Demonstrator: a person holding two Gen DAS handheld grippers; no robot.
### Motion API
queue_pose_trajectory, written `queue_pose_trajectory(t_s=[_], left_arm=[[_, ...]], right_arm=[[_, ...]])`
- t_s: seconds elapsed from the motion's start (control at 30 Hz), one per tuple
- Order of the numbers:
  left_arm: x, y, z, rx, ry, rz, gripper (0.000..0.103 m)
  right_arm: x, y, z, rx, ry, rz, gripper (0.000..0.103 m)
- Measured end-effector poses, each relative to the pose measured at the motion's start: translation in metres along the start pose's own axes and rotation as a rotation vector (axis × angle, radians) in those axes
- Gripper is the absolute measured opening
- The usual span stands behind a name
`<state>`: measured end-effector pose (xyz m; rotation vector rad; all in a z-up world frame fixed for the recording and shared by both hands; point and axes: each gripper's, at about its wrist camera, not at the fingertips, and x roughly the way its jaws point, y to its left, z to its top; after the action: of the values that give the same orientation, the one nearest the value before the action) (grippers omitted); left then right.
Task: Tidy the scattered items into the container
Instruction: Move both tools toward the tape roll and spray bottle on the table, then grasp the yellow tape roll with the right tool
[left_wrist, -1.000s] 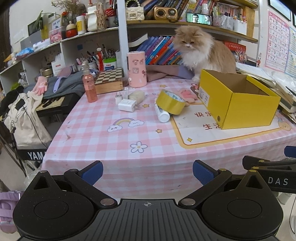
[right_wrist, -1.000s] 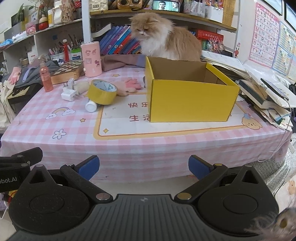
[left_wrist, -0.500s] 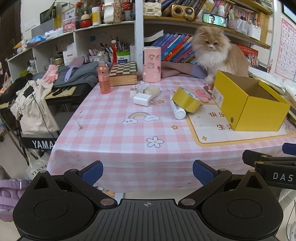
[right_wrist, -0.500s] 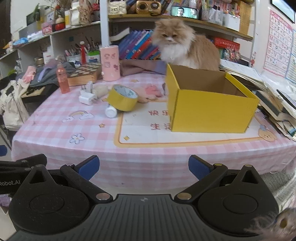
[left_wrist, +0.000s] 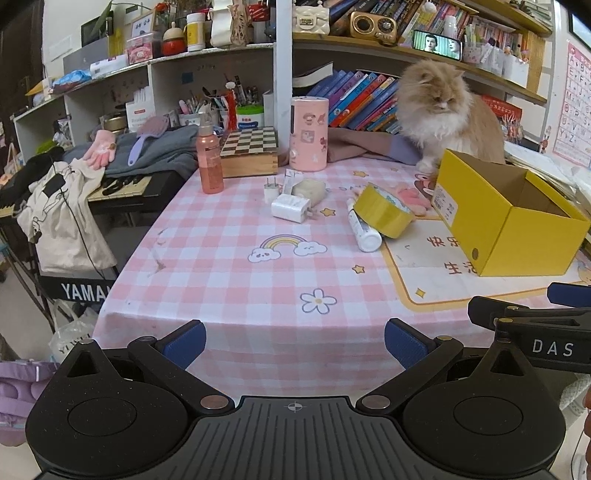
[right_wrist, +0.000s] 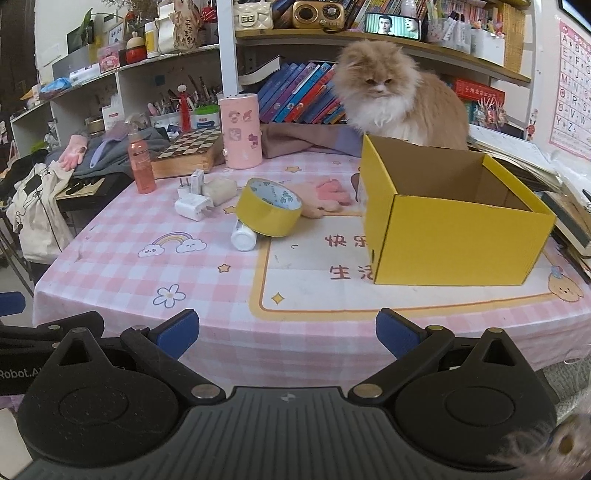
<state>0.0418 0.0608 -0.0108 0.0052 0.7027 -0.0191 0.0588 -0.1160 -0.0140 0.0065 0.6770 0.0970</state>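
Pre-grasp: both my grippers, left (left_wrist: 294, 341) & right (right_wrist: 287, 332), wide open, empty; next reach tape roll (right_wrist: 269, 211), drop in yellow box (right_wrist: 458, 236).

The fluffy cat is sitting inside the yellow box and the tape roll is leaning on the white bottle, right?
Not quite. The cat is sitting behind the yellow box, not inside it; the right wrist view shows the box empty. The tape roll does lean on the white bottle.
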Motion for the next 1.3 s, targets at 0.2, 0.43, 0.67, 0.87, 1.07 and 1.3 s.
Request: queue_pose_trajectory(t_s=[0.2, 0.43, 0.67, 0.87, 1.07, 1.3], left_arm=[[0.021, -0.001, 0.01, 0.002, 0.007, 0.005, 0.103], [0.053, 0.001, 0.027, -0.009, 0.025, 0.021, 0.103], [0.089, -0.001, 0.045, 0.003, 0.056, 0.044, 0.102], [0.121, -0.01, 0.057, 0.04, 0.097, 0.023, 0.101], [0.146, -0.027, 0.069, 0.09, 0.103, -0.041, 0.096], [0.175, -0.046, 0.08, 0.138, 0.094, -0.106, 0.087]], right_arm=[[0.024, -0.002, 0.01, -0.01, 0.017, 0.01, 0.103], [0.06, -0.007, 0.03, -0.01, 0.039, 0.046, 0.101], [0.097, -0.01, 0.056, -0.024, 0.051, 0.075, 0.096], [0.123, -0.013, 0.082, -0.018, 0.041, 0.128, 0.096], [0.15, -0.011, 0.1, -0.047, 0.049, 0.163, 0.087], [0.183, -0.002, 0.126, -0.128, 0.07, 0.21, 0.053]])
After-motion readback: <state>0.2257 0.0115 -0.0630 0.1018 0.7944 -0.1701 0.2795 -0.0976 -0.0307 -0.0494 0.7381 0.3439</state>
